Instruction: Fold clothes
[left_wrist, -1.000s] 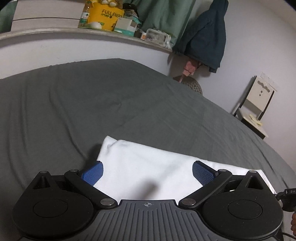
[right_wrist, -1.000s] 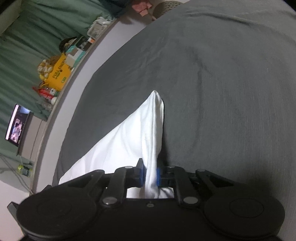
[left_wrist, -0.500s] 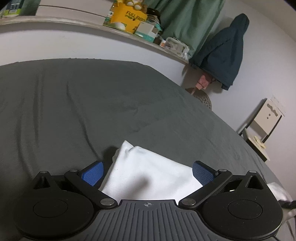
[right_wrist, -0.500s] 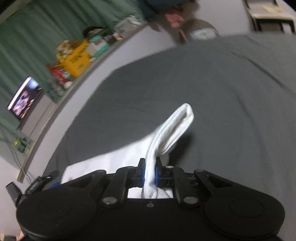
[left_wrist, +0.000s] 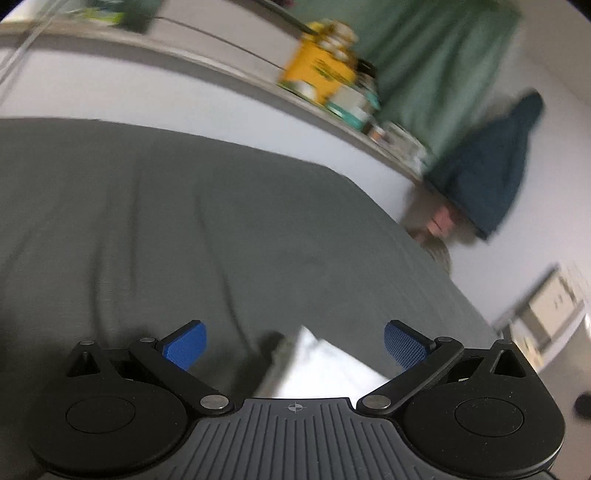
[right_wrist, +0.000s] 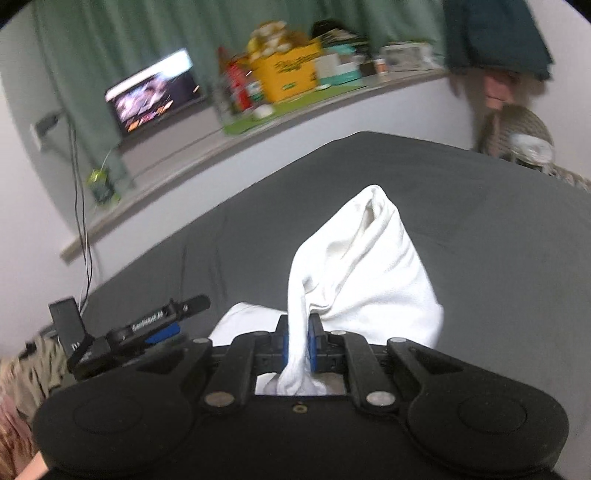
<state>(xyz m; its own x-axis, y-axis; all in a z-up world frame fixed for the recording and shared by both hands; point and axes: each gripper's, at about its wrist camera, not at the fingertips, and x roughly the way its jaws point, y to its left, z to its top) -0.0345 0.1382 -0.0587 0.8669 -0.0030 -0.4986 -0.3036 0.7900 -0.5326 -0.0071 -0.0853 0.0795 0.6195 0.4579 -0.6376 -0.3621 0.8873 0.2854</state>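
Note:
A white garment (right_wrist: 362, 266) hangs from my right gripper (right_wrist: 297, 341), which is shut on a bunched fold of it and holds it above the dark grey bed (right_wrist: 498, 236). In the left wrist view only a corner of the white garment (left_wrist: 325, 369) shows, low between the fingers. My left gripper (left_wrist: 295, 343) is open wide and empty, its blue pads (left_wrist: 184, 345) apart above the sheet. The left gripper's body also shows at the lower left of the right wrist view (right_wrist: 147, 328).
A white ledge (left_wrist: 184, 66) runs behind the bed with a yellow box (right_wrist: 288, 74), bottles and a lit screen (right_wrist: 155, 96). A dark jacket (left_wrist: 495, 166) hangs on the wall. A woven basket (right_wrist: 524, 136) stands beside the bed. Green curtains hang behind.
My right gripper has lifted the garment and swung to face the ledge. My left gripper has pulled back off the garment, so less white cloth lies between its fingers.

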